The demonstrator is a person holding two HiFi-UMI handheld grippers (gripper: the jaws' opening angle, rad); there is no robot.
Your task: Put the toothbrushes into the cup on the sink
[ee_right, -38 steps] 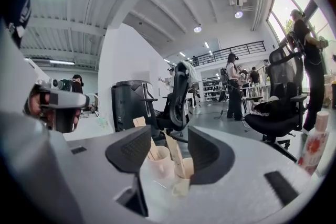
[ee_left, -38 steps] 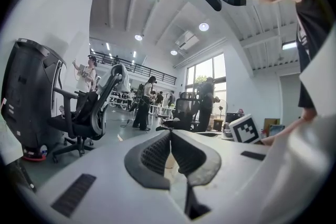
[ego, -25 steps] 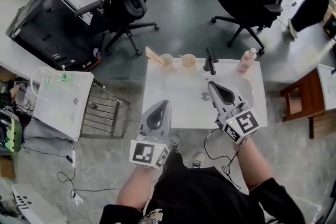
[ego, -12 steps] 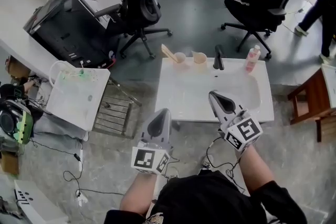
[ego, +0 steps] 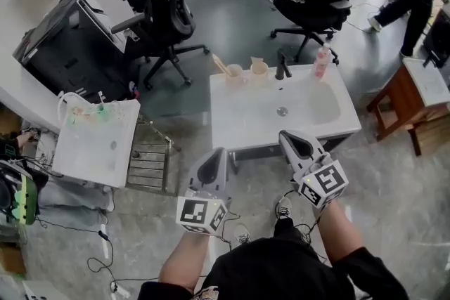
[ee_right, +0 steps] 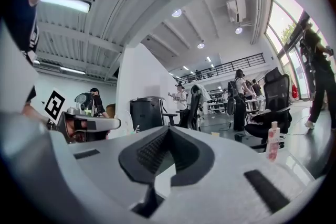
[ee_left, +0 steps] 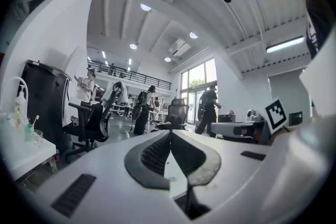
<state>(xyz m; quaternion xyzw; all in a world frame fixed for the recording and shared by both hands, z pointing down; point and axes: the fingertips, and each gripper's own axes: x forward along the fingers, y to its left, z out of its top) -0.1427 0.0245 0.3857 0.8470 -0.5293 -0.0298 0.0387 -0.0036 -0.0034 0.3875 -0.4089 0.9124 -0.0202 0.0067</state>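
I saw the left gripper [ego: 220, 152] and the right gripper [ego: 285, 135] side by side over the grey floor [ego: 184, 98]. Both pointed toward the white sink [ego: 239, 124] but stood in front of its near edge, apart from it. In the left gripper view the two jaws were pressed together at the tip, with nothing between them. The right gripper view showed the same: jaws closed on each other, and empty. The toothbrushes [ego: 221, 64] were standing tilted in the cup [ego: 233, 74] at the back left corner of the sink, well apart from both grippers. A second cup [ego: 259, 69] stood just beside it, between the first one and the dark faucet [ego: 283, 67]. A pink bottle [ego: 321, 62] stood on the back edge, to the right of the faucet. The basin itself had only the drain [ego: 282, 111] in its middle. A black office chair [ego: 163, 17] stood behind the sink on the left.
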